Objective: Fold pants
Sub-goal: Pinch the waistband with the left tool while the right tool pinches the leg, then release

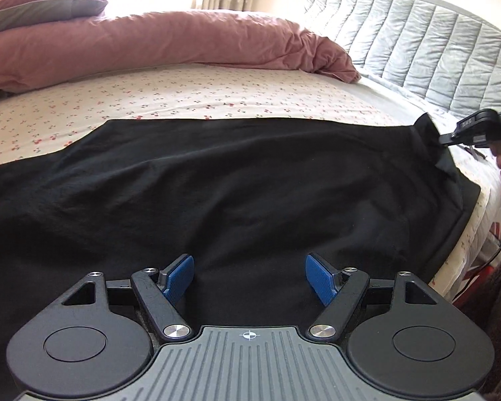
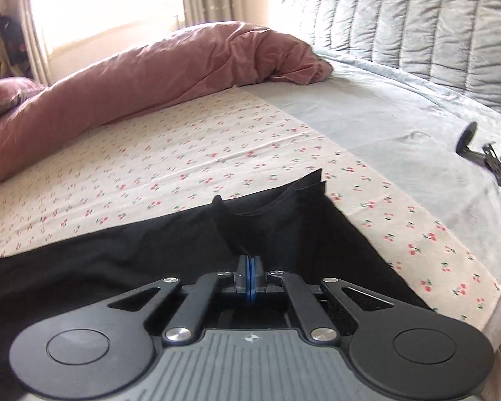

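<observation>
Black pants [image 1: 217,183] lie spread across the bed on the cherry-print sheet [image 1: 183,97]. My left gripper [image 1: 249,277] is open, its blue pads [image 1: 180,277] wide apart just above the near edge of the pants, holding nothing. My right gripper [image 2: 249,267] is shut on the pants [image 2: 270,220], pinching a raised fold near their right end so a corner stands up. In the left wrist view the right gripper [image 1: 442,140] shows at far right, lifting that corner.
A pink duvet [image 1: 150,43] is bunched along the far side of the bed, with a quilted grey headboard [image 1: 434,46] at the right. A black clip-like object [image 2: 484,157] lies on the grey sheet. The bed edge runs at the right.
</observation>
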Available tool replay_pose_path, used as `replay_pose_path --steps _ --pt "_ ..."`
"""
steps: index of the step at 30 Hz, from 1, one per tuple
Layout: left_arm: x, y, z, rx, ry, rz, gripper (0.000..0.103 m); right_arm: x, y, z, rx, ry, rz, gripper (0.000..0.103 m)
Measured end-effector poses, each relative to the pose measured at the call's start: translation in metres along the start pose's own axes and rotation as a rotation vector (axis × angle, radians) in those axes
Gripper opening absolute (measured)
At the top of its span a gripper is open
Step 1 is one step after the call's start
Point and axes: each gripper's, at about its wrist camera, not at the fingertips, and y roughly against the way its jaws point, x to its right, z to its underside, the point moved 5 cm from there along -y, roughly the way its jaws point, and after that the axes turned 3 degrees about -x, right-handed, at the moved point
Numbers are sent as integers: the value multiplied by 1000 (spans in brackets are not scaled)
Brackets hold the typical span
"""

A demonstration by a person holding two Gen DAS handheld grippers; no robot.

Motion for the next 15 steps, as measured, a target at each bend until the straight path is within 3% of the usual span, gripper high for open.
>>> replay_pose_path --steps 6,8,10,12,15 --pt "0 0 -2 -4 -23 33 75 78 19 22 -38 -220 -8 0" --pt "1 0 -3 -3 -26 41 75 95 18 32 -47 -296 -20 10" --pt "3 1 -5 4 -31 57 75 111 19 38 -44 -403 -71 28" --pt "7 4 -7 29 -53 78 75 122 18 43 -43 -502 -128 40" --pt "19 12 -9 65 -102 134 74 126 12 48 -58 -554 -179 40"
